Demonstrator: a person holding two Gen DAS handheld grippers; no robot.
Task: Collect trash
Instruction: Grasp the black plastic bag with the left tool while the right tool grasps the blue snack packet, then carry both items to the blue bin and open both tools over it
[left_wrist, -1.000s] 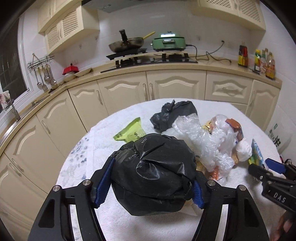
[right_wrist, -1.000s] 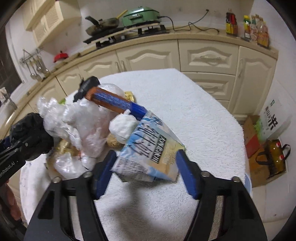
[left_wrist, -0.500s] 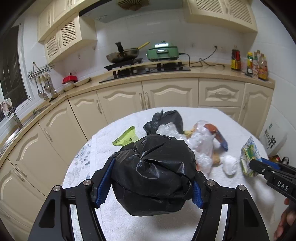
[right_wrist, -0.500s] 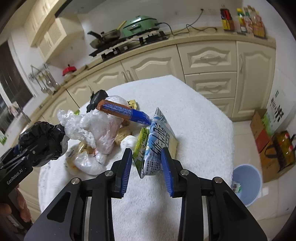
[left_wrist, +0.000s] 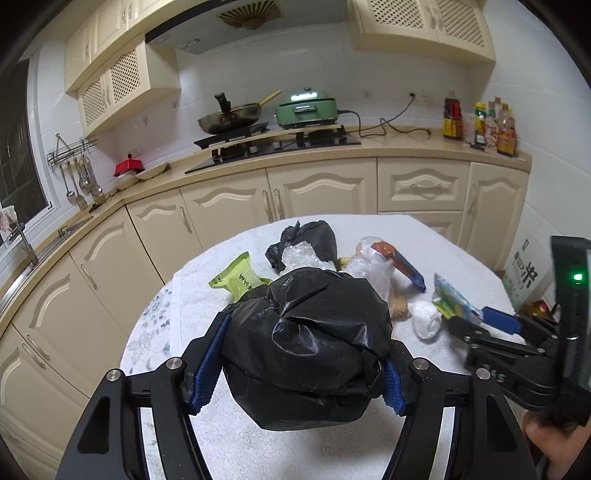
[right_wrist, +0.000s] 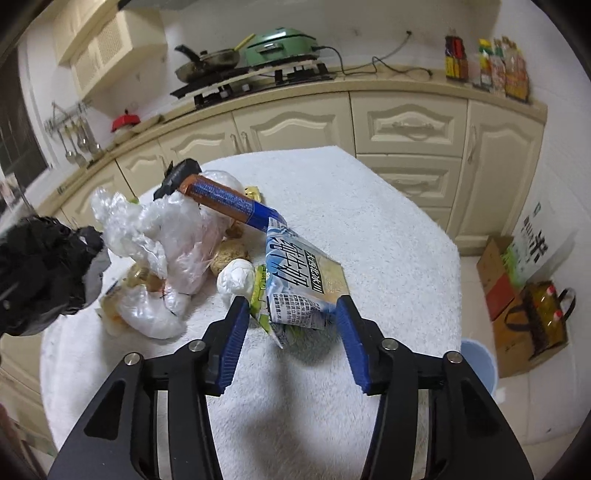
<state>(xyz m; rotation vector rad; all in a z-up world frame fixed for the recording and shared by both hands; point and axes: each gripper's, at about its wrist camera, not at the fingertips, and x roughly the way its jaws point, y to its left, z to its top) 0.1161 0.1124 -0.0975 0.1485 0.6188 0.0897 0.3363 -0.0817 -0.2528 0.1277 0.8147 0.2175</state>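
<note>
The right gripper (right_wrist: 291, 325), clamped half a second ago, now gapes around the snack packet (right_wrist: 303, 284) at 12 o'clock; the left gripper (left_wrist: 295, 365) keeps squeezing the black bag (left_wrist: 306, 343).

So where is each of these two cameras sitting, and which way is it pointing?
Left wrist: sits on the left gripper, facing the table and stove; its fingers clamp a black bag.
Right wrist: sits on the right gripper, facing the table; open fingers flank a snack packet.
Both show the white cloth and the trash pile.
</note>
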